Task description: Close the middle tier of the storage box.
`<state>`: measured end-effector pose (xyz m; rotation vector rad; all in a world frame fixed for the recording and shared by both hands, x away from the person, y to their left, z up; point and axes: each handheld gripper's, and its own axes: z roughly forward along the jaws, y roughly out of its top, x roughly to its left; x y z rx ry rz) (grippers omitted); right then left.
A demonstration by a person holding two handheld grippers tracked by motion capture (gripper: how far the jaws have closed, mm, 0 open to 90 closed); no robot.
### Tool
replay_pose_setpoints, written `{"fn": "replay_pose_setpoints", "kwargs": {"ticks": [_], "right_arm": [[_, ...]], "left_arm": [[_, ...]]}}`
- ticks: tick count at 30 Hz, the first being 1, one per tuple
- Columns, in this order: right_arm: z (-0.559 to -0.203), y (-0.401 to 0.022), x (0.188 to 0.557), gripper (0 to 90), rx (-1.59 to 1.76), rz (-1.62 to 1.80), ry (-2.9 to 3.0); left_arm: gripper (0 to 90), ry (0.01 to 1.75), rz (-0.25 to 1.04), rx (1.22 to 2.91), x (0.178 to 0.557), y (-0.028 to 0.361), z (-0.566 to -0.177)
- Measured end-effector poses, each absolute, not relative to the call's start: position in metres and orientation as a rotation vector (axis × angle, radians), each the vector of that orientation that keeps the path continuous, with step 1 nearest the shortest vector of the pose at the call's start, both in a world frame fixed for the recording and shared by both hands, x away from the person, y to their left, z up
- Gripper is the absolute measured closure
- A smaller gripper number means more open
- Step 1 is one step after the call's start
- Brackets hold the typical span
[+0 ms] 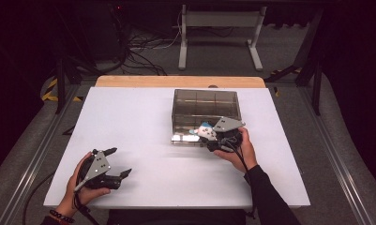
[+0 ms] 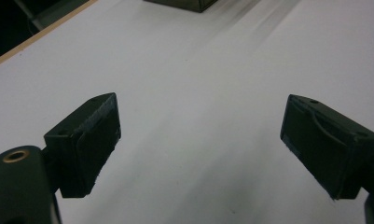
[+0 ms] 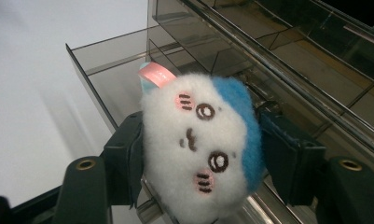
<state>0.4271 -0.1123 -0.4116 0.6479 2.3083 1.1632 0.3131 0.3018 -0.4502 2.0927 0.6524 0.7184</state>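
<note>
My right gripper (image 3: 196, 154): jaws closed against both sides of a small plush toy (image 3: 201, 149), one jaw on its white side, the other on its blue side; in the high view this gripper (image 1: 209, 137) sits at the near edge of the box with my hand (image 1: 237, 147) behind it.

Plush toy: white, round, with a blue patch, an embroidered face with pink cheek marks, and a pink tag at its top; held off the table, just over the pulled-out drawer. In the high view the plush toy (image 1: 205, 130) shows at the box's front.

Smoked clear drawer box (image 1: 205, 108): stands on the far right half of the white table (image 1: 148, 122), divided into compartments on top; its lower drawer (image 3: 110, 74) is drawn out toward me, and I cannot tell whether anything lies in it.

My left gripper (image 2: 201, 144): jaws spread wide, nothing between them, only bare tabletop (image 2: 194, 84) below; in the high view it (image 1: 118, 162) rests low at the near left of the table in my left hand (image 1: 85, 180), well apart from the box.
</note>
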Motion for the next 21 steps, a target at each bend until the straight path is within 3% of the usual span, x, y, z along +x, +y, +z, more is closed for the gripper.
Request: {"fn": "replay_pose_setpoints", "kwargs": {"ticks": [16,21], "right_arm": [[-0.4112,-0.1121,0.426,34.4,0.655,1.157,2.302],[-0.4094,-0.1137,0.4236,37.9,0.649,1.168,2.293]], "left_arm": [[13.6,0.651,0.721,2.094,0.3127,0.3025,-0.4498],[13.5,0.652,0.723,2.094,0.3126,0.3028,-0.4497]]}}
